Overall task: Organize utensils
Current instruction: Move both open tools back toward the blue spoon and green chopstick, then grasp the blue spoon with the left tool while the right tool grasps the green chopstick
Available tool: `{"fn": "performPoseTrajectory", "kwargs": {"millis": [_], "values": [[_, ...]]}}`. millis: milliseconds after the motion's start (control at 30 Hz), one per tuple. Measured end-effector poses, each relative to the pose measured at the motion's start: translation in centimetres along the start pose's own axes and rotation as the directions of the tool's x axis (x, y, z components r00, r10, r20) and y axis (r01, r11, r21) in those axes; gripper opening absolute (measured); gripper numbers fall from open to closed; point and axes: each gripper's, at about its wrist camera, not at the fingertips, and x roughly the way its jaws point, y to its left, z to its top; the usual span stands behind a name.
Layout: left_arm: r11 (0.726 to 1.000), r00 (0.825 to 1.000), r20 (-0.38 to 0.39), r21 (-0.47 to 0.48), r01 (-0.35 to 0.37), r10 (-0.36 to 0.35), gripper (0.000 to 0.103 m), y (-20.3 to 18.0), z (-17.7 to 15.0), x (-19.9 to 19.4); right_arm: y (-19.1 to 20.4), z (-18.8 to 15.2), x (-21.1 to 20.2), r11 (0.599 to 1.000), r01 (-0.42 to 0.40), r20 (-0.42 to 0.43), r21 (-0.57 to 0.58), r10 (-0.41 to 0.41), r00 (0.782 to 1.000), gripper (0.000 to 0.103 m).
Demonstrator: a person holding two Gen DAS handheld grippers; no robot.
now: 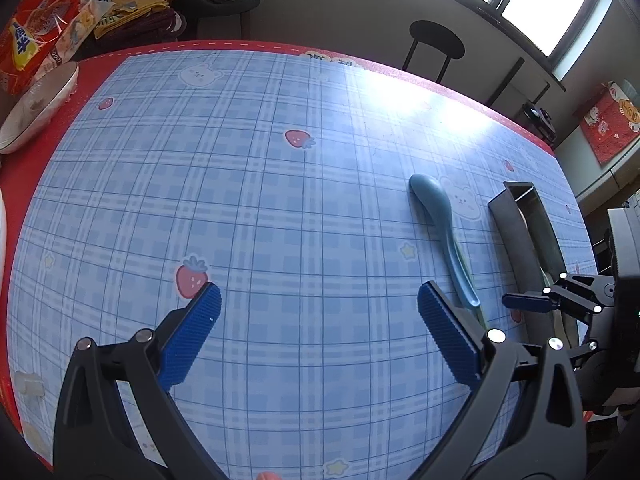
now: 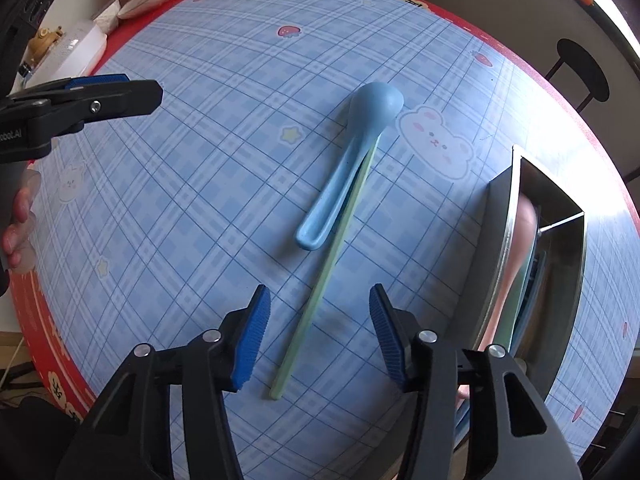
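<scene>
A round table (image 2: 168, 208) with a blue checked cloth and a red border carries everything. Toward its right edge lies a long metal box (image 2: 560, 264), open at the top, with a pink utensil (image 2: 516, 248) and other pieces inside that are too hidden to name. The left gripper (image 1: 318, 334) hangs over bare cloth near the table's near edge, its blue pads spread wide with nothing between them. The right gripper (image 2: 318, 336) is beside the box, its pads also apart and empty, one on each side of the near end of a green chopstick (image 2: 320, 284). A blue spoon (image 2: 352, 160) lies bowl down just left of the box, its handle resting against the chopstick. A white dish (image 1: 36, 112) sits at the table's far left edge.
</scene>
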Motion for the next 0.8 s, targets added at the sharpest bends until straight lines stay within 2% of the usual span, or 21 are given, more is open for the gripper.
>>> {"fn": "performPoseTrajectory", "kwargs": {"millis": [100,267,400,467,667,800], "values": [[1.0,1.0,0.001,-0.014,0.01,-0.01,0.097,0.0,0.4,0.3,-0.2,0.2,0.8,1.0,-0.004,-0.017,0.027,0.005,1.0,0.043],[0.998,0.998,-0.017,-0.008,0.06,-0.06,0.095,-1.0,0.9,1.1,-0.7,0.4,1.1,0.998,-0.005,-0.006,0.063,0.005,1.0,0.042],[0.994,0.993,-0.056,0.017,0.109,-0.108,0.08,-3.0,1.3,2.8,-1.1,0.6,1.2,0.997,-0.001,-0.002,0.078,0.001,1.0,0.041],[0.99,0.988,-0.07,0.02,0.141,-0.139,0.08,-4.0,1.4,4.0,-1.3,0.8,1.3,0.996,0.004,-0.002,0.086,-0.004,1.0,0.04],[0.971,0.968,-0.093,0.033,0.235,-0.231,0.064,-6.8,2.4,6.4,-2.4,1.1,1.2,0.995,0.009,-0.002,0.099,-0.009,1.0,0.03],[0.96,0.957,-0.082,0.016,0.279,-0.277,0.063,-7.9,3.2,7.4,-2.8,1.1,1.2,0.994,0.006,-0.001,0.106,-0.006,1.0,0.028]]}}
